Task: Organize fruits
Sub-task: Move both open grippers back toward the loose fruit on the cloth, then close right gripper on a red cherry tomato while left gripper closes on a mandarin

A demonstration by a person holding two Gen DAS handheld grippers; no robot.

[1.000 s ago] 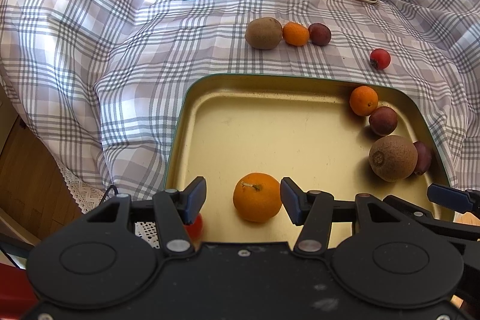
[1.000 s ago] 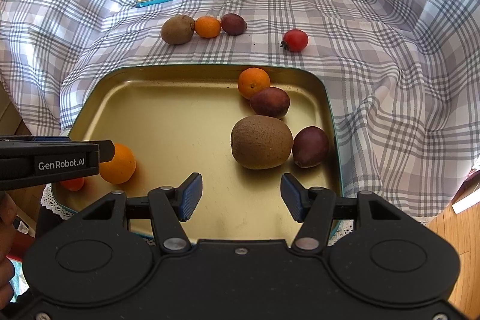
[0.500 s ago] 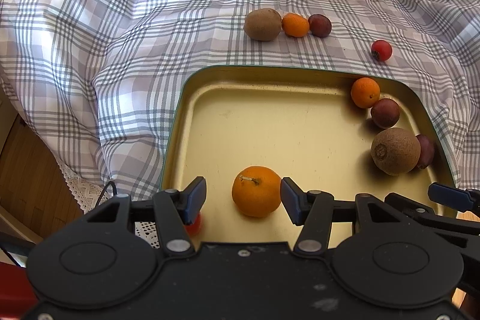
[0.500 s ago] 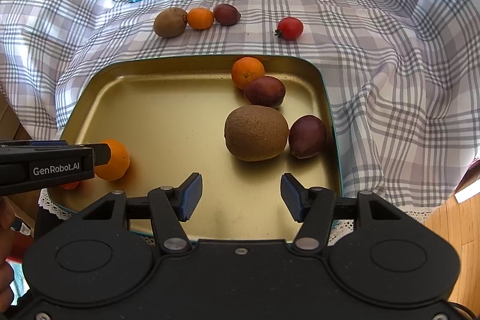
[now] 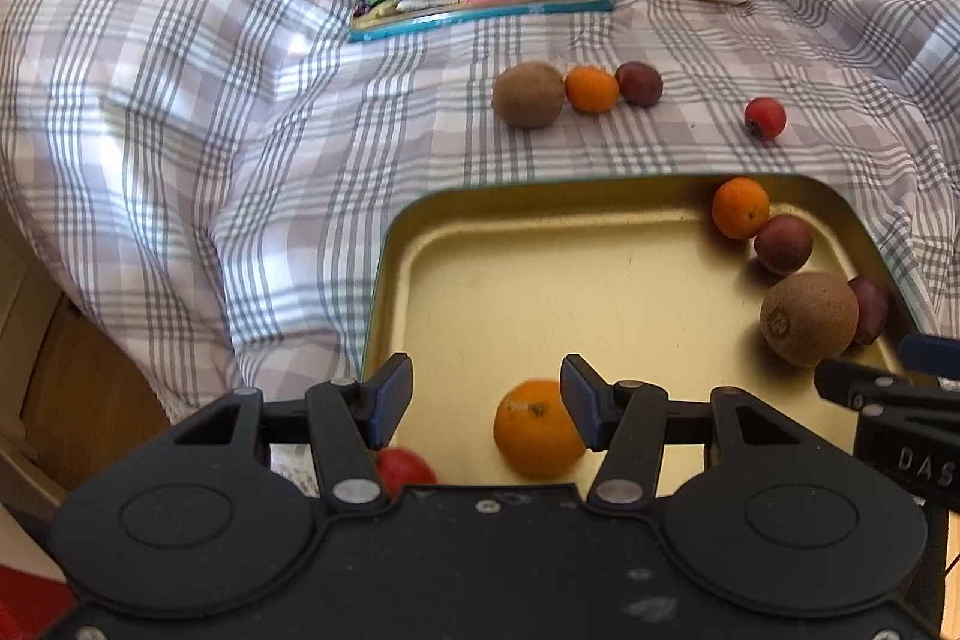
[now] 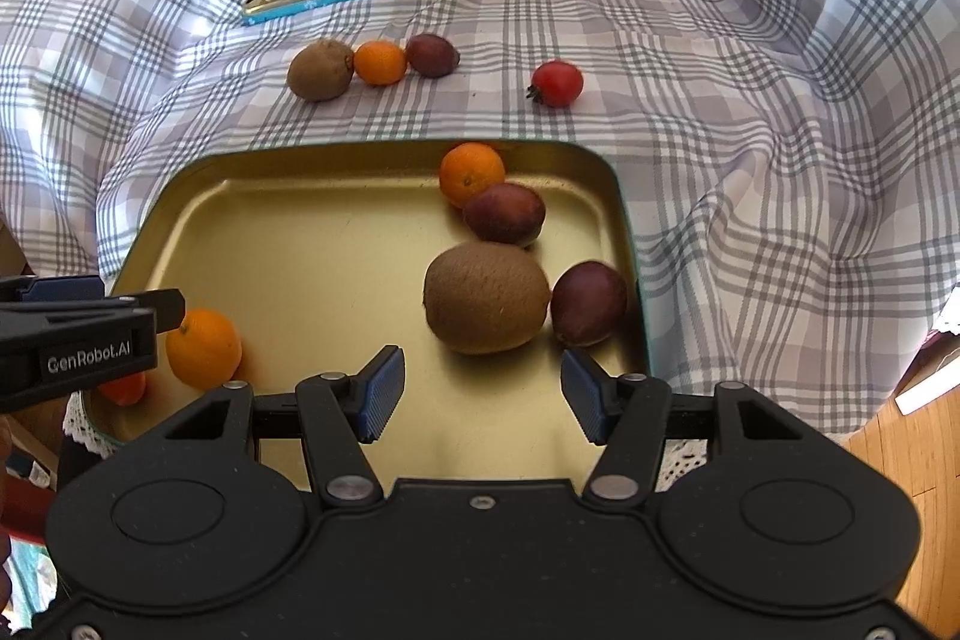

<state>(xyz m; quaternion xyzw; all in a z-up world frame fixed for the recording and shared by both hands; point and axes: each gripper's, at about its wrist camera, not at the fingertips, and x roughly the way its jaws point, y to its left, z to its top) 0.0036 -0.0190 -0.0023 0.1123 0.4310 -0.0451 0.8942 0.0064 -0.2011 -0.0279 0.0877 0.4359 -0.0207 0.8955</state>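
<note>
Left wrist view: the left gripper (image 5: 486, 394) is hovering released over an orange (image 5: 537, 430) lying in the gold tray (image 5: 384, 280). The right gripper (image 6: 480, 394) is hanging unclenched, empty, near a kiwi (image 6: 486, 298). Farther off, more fruit (image 6: 378, 64) is sitting on the plaid blanket (image 6: 750, 100).

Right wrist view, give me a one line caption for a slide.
Open right gripper hovers over a gold tray holding a kiwi, oranges and plums, more fruit waiting on the plaid blanket.

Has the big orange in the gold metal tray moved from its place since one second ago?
No. The big orange lies near the gold metal tray's same near-left corner.
</note>
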